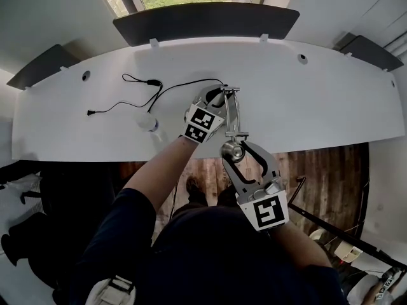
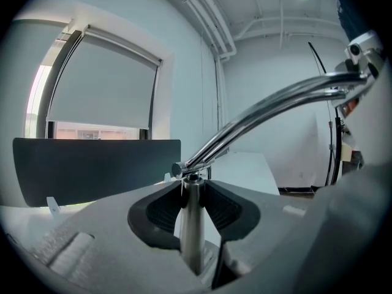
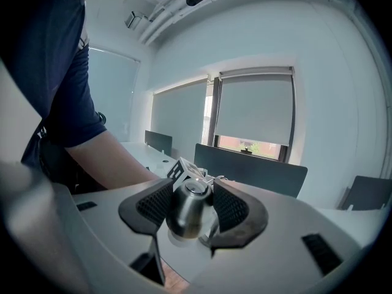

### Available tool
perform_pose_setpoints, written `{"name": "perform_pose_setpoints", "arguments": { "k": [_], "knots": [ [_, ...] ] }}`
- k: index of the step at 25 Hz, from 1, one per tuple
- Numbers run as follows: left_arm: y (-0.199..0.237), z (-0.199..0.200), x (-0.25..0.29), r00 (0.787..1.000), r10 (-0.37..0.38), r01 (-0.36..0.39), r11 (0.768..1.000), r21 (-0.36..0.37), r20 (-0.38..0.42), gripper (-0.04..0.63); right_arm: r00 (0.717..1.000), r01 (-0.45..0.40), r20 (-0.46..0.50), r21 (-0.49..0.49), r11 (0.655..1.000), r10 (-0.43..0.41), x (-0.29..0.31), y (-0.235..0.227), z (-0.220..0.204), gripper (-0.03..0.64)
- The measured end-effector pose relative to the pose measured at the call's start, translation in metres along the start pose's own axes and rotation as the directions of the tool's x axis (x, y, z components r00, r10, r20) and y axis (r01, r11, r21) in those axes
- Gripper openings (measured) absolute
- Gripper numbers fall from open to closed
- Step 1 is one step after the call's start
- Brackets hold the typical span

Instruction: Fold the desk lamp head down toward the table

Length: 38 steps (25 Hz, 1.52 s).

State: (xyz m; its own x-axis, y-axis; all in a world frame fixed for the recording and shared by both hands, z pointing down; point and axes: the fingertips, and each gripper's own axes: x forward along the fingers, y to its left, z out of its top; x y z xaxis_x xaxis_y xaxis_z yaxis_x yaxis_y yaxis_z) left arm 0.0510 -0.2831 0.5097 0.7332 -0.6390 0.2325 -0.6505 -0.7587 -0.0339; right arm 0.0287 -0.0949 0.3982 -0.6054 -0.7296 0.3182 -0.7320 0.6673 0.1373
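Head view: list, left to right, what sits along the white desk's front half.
Black cable's loose plug end → small white rounded object → left hand-held gripper, clamped on the chrome lamp post → shiny metal lamp head.
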Motion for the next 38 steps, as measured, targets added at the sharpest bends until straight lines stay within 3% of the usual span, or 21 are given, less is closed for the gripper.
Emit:
{"name": "perform_pose_setpoints", "arguments": {
  "k": [19,38],
  "knots": [
    [0.001,0.001,-0.003,0.998,-0.062,0.062,0.998,0.005,0.028,0.118,0.988,-0.021,-0.154,-0.04,0.999,0.014,0.021,0.02,-0.066,0.215],
    [-0.002,-0.001,-0.004,0.988,-0.146,0.145,0.989,0.025,0.051,0.118,0.973,-0.04,-0.23,-0.124,0.991,0.01,0.045,0.025,-0.112,0.229]
  ]
}}
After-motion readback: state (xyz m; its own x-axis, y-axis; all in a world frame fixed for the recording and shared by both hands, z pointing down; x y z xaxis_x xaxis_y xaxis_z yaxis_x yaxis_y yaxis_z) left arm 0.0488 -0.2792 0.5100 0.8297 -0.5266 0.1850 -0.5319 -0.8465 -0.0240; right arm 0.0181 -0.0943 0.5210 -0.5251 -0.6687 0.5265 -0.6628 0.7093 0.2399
